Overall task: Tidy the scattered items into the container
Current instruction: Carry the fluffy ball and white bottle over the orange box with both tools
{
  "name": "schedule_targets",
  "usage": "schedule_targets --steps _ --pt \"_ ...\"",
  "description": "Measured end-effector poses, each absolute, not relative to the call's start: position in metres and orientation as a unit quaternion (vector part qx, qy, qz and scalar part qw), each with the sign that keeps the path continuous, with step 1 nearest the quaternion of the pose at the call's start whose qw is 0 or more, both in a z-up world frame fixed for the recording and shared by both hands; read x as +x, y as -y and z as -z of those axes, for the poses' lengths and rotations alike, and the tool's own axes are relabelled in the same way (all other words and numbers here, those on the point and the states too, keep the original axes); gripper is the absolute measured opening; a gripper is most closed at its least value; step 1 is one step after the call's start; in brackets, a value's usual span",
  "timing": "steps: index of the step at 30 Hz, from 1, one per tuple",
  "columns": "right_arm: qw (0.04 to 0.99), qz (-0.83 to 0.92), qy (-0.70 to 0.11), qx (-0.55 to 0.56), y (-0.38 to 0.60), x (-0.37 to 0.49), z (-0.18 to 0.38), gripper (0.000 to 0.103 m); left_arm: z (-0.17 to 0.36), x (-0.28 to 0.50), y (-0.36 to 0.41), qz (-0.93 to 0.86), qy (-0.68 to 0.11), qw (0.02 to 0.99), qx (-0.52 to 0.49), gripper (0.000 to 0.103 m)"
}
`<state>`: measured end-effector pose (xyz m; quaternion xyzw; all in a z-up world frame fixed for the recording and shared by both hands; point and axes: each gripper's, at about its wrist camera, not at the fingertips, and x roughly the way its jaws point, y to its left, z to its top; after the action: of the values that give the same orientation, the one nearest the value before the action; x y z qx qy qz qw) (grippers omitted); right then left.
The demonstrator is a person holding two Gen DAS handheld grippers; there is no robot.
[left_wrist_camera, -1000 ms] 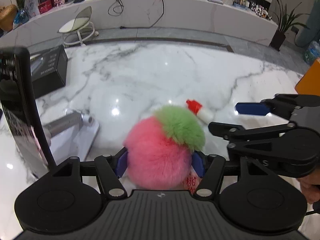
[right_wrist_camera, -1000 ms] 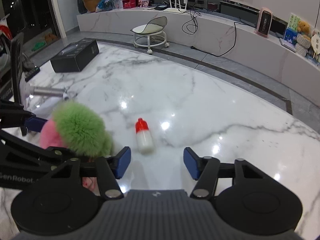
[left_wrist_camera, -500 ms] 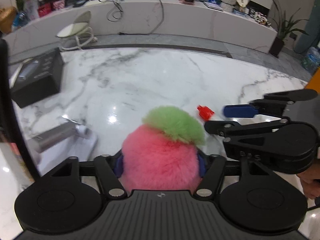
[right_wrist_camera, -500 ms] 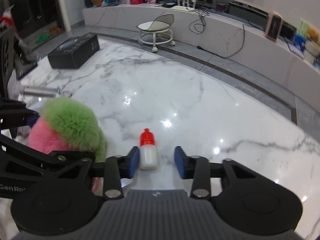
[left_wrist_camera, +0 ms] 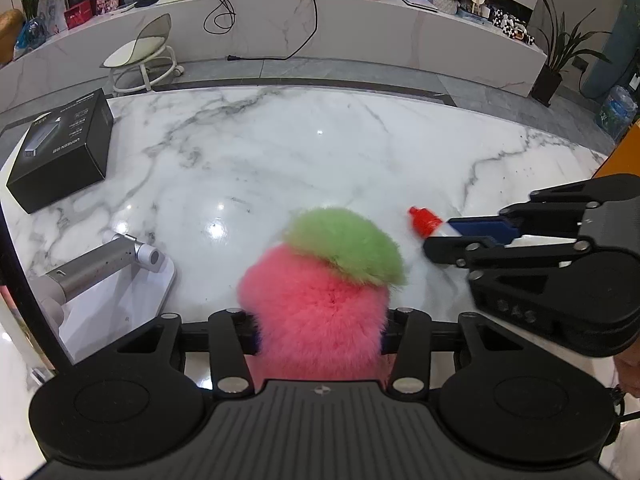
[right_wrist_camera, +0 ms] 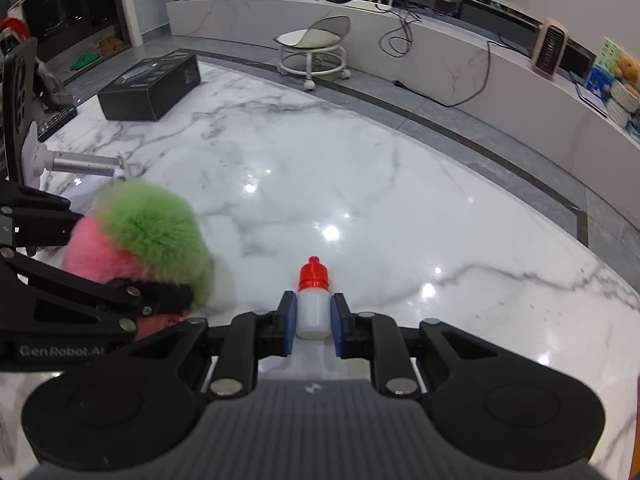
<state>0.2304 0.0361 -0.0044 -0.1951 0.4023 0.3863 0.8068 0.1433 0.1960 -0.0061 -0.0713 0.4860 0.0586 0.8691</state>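
Note:
A fluffy pink ball with a green top [left_wrist_camera: 324, 296] sits between the fingers of my left gripper [left_wrist_camera: 320, 336], which is shut on it and holds it above the marble table [left_wrist_camera: 280, 160]. It also shows in the right wrist view [right_wrist_camera: 140, 240] at the left. My right gripper [right_wrist_camera: 313, 320] is shut on a small white bottle with a red cap [right_wrist_camera: 313, 300], its blue pads pressed on both sides of the body. The bottle's red cap [left_wrist_camera: 425, 222] shows in the left wrist view, right of the ball. No container is in view.
A black box [left_wrist_camera: 64, 148] lies at the table's far left. A silver cylinder on a white base [left_wrist_camera: 104, 264] lies at the left, near the ball. An orange object [left_wrist_camera: 624, 152] is at the right edge. A stool [right_wrist_camera: 312, 44] stands beyond the table.
My right gripper moved forward around the bottle and shut on it. My left gripper closed tighter on the fluffy ball and lifted it.

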Motion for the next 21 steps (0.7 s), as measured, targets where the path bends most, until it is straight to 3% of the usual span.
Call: schedule_targets --steps 21 --pt "0.834 -0.339 -0.394 -0.183 0.045 0.213 -0.037 0.02 -0.03 0.149 -0.164 -0.049 -0.458 0.886 -0.05 0.051"
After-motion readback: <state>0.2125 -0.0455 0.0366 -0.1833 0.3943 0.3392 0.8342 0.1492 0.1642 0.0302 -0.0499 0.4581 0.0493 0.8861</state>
